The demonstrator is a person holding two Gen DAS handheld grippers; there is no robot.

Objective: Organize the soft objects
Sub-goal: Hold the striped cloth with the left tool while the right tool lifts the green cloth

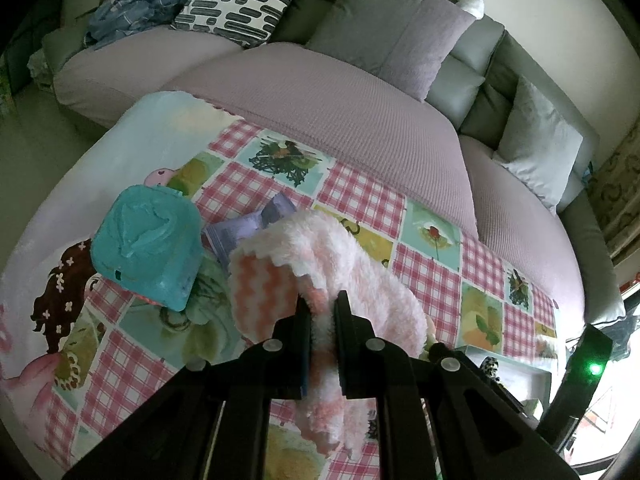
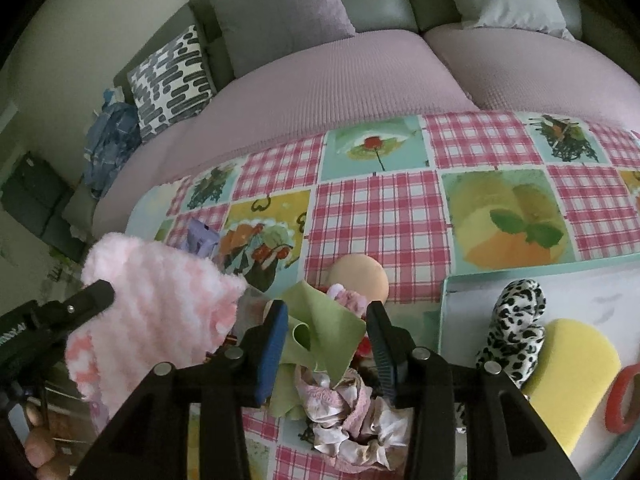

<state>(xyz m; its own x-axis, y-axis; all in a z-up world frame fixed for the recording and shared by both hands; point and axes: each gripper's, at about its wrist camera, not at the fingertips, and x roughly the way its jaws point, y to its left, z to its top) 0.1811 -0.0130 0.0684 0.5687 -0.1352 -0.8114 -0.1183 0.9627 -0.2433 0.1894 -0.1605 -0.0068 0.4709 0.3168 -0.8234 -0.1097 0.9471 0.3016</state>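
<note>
My left gripper (image 1: 322,304) is shut on a fluffy pink-and-white cloth (image 1: 352,264) and holds it above the patterned tablecloth (image 1: 360,196). The cloth also shows at the left of the right wrist view (image 2: 160,308), with the left gripper's finger on it. My right gripper (image 2: 327,316) is open around a green cloth (image 2: 324,328) that lies on a pile with a pink scrunchie (image 2: 344,408) and a peach sponge ball (image 2: 360,276). A teal tray (image 2: 452,292) at the right holds a leopard-print piece (image 2: 516,324), a yellow sponge (image 2: 568,364) and a red ring (image 2: 620,400).
A teal towel roll (image 1: 148,244) and a purple packet (image 1: 248,228) lie on the table left of the held cloth. A sofa (image 1: 340,112) with cushions runs along the far side. Blue clothes (image 1: 136,4) are piled at its left end.
</note>
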